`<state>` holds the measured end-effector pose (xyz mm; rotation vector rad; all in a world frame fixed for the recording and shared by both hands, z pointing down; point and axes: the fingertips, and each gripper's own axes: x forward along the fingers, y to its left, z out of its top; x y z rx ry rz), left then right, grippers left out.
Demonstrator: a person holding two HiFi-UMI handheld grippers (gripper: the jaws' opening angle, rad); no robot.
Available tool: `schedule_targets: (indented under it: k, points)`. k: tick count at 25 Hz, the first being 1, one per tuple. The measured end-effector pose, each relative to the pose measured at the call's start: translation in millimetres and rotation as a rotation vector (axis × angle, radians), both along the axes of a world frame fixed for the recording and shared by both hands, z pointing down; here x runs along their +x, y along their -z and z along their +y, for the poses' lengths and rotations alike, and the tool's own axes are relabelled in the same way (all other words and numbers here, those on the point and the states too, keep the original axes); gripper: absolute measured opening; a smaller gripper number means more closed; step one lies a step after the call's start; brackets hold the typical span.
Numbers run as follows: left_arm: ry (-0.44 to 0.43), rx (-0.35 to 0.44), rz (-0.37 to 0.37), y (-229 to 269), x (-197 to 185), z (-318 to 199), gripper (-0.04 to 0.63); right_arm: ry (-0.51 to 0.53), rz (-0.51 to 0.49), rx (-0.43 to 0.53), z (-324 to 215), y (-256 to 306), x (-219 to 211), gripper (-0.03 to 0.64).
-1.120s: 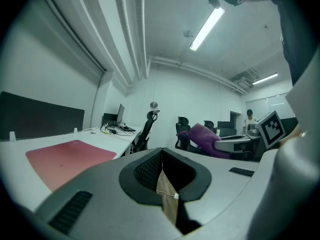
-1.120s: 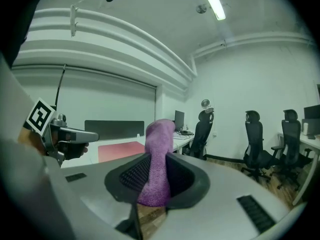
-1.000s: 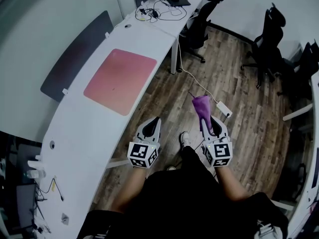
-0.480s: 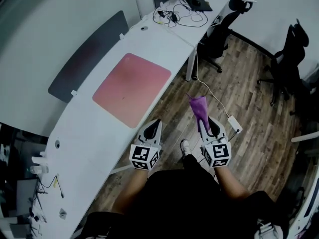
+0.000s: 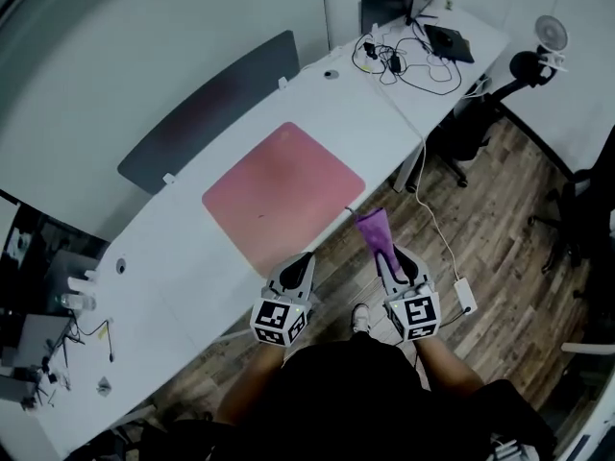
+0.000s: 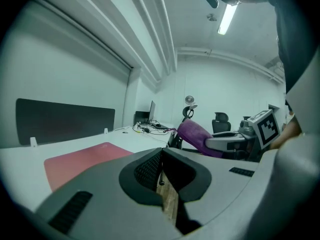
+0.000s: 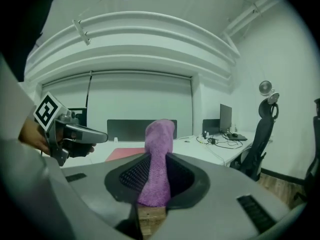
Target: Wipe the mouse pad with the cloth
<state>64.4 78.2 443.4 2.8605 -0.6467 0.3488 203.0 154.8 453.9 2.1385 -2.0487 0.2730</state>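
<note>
a: how many grippers, and what are they doing?

b: two. the left gripper (image 6: 161, 170) has its jaws pressed together with nothing between them. the right gripper (image 7: 154, 186) is pinching the one purple cloth (image 7: 159, 146), which stands up out of the jaws and pokes past their tips.

a: where is that cloth in the room?

b: in the air, in front of the person, over the wood floor (image 5: 490, 229) and just off the near edge of the long white desk (image 5: 183, 291). it touches neither the desk nor the pad.

a: and the mouse pad?

b: one, pinkish red, lying flat on the desk: the mouse pad (image 5: 283, 195). its near corner is close to the cloth's tip in the head view. nothing sits on it.

a: the left gripper's place?

b: level with the right one, by the desk's edge, just beside the pad's near side, not touching it.

a: anything else to count?

b: one dark divider panel (image 5: 211, 109) behind the pad, one tangle of cables (image 5: 394, 60) at the desk's far end, one small fan (image 5: 550, 33), and two black office chairs (image 5: 471, 128) that i can make out. one white power strip (image 5: 464, 296) lies on the floor.
</note>
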Motion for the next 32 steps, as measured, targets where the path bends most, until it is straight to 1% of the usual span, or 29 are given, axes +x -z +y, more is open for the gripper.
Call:
schedule_targets:
  k: [5, 10, 13, 19, 24, 27, 32]
  points:
    - [0.107, -0.005, -0.017, -6.6, -9.6, -32.9, 0.021, 0.072, -0.020, 0.002, -37.2, -2.1, 17.2, 0.103]
    - [0.255, -0.007, -0.035, -16.7, -31.3, -58.6, 0.021, 0.152, -0.050, 0.007, -71.5, -6.6, 19.6, 0.103]
    - [0.329, -0.001, -0.045, -17.6, -39.2, -68.4, 0.021, 0.208, -0.053, -0.002, -91.8, -7.1, 17.6, 0.103]
    - [0.420, 0.015, -0.036, -14.0, -65.0, -92.5, 0.021, 0.301, -0.053, 0.006, -134.4, -6.0, -8.9, 0.103]
    - [0.483, 0.011, -0.051, -24.1, -100.1, -109.0, 0.021, 0.402, -0.014, -0.001, -173.9, -13.8, -41.0, 0.103]
    - [0.538, -0.002, -0.051, -25.5, -129.6, -128.7, 0.021, 0.442, 0.012, -0.008, -197.8, -10.9, -62.1, 0.103]
    - [0.603, -0.014, -0.041, -28.0, -163.7, -167.0, 0.021, 0.477, 0.023, -0.080, -222.5, -26.0, -88.2, 0.103]
